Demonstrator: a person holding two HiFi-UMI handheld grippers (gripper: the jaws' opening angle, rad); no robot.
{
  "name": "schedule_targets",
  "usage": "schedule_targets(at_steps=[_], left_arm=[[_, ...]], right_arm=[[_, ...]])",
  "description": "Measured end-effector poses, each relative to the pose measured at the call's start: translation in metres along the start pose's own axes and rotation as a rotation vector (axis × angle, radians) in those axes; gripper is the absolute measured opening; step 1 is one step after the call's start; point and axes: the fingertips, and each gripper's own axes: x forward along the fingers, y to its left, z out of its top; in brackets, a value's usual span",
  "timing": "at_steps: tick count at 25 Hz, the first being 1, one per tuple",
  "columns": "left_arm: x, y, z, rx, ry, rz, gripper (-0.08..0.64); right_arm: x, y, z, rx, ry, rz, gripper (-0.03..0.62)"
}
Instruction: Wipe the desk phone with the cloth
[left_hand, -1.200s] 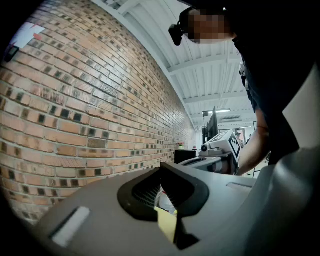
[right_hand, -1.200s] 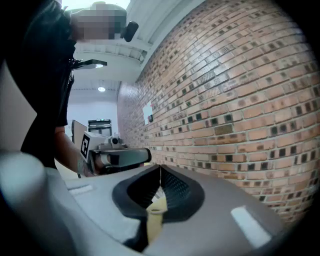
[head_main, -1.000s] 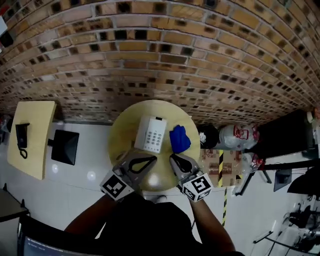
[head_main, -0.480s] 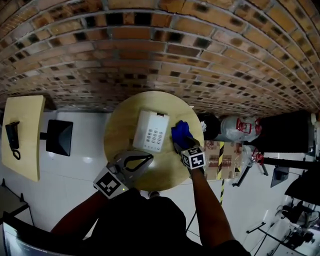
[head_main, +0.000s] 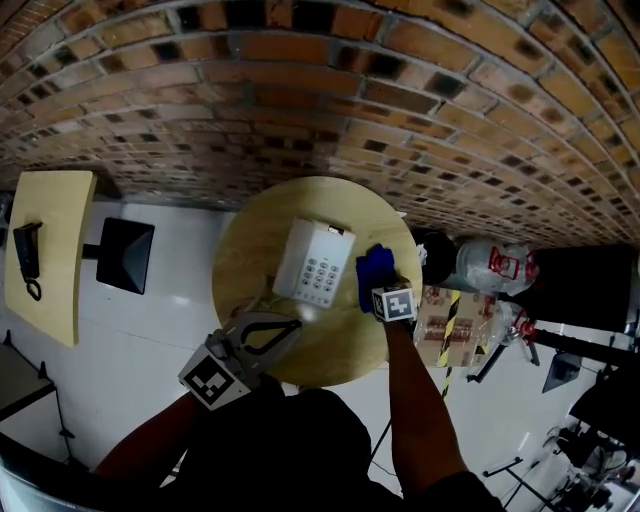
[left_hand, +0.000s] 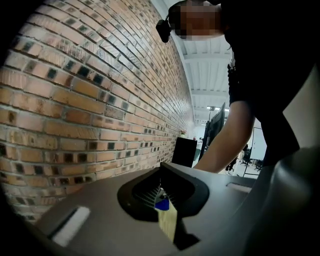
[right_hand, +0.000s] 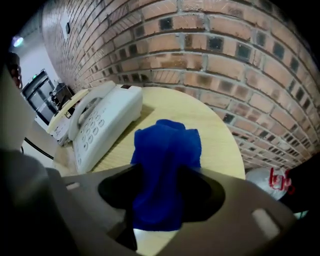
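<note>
Desk phone: the white desk phone (head_main: 316, 262) lies flat near the middle of the round table (head_main: 250, 250), keypad up, with its handset along the side away from the cloth.
Cloth: a blue cloth (head_main: 374, 276) stands bunched up on the tabletop at the phone's 3 o'clock, just beside it; I can't tell whether they touch.
Right gripper: the right gripper (head_main: 385, 292) points steeply down over the cloth from about 5 o'clock. Its jaws have just been opening and stand wide, with the cloth between them and dark gaps on either side (so no squeeze on it, by my reading).
Left gripper: the left gripper (head_main: 292, 325) hangs at the table's 7 o'clock edge with its jaws closed on nothing, well short of the phone.
Done: nothing on the phone itself, as far as I can judge; the cloth is not in a grip and lies off the phone.
Left: close on the cloth, carry it over to the phone, and wipe the keypad, handset and body.
Hidden: from the head view, the marker cube and hand cover the right jaw tips.
Hard to make out: any dust or marks on the phone are too small to see, and the left gripper view gives mostly brick wall (left_hand: 75, 100) and the person's arm.
</note>
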Motion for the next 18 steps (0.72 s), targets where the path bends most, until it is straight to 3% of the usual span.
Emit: schedule_targets(at_steps=[2,3,5,7,10,14,18], left_arm=[[0.0,0.003,-0.002,-0.01,0.001,0.008,0.003],[0.0,0.004,-0.003,-0.006,0.001,0.009,0.003],[-0.001,0.004,-0.004,-0.012,0.005,0.012,0.003],[-0.001,0.002,-0.002,-0.013,0.001,0.011,0.003],[-0.001,0.0,0.003,-0.015,-0.021,0.011,0.003],[-0.003,-0.001,0.011,0.003,-0.043,0.005,0.003],[-0.007,0.001,0.012,0.002,-0.05,0.008,0.003]], right_arm=[[0.001,-0.002,0.004,-0.002,-0.008,-0.015,0.208],[0.001,-0.001,0.005,-0.012,-0.003,-0.017,0.13],[-0.002,0.004,0.003,-0.029,0.013,-0.013,0.086],[-0.008,0.009,0.005,-0.029,-0.004,-0.001,0.081],[-0.03,0.023,0.031,-0.055,-0.116,0.027,0.08],[-0.066,0.043,0.091,-0.161,-0.241,0.048,0.08],[-0.064,0.071,0.151,-0.299,-0.267,0.084,0.08]])
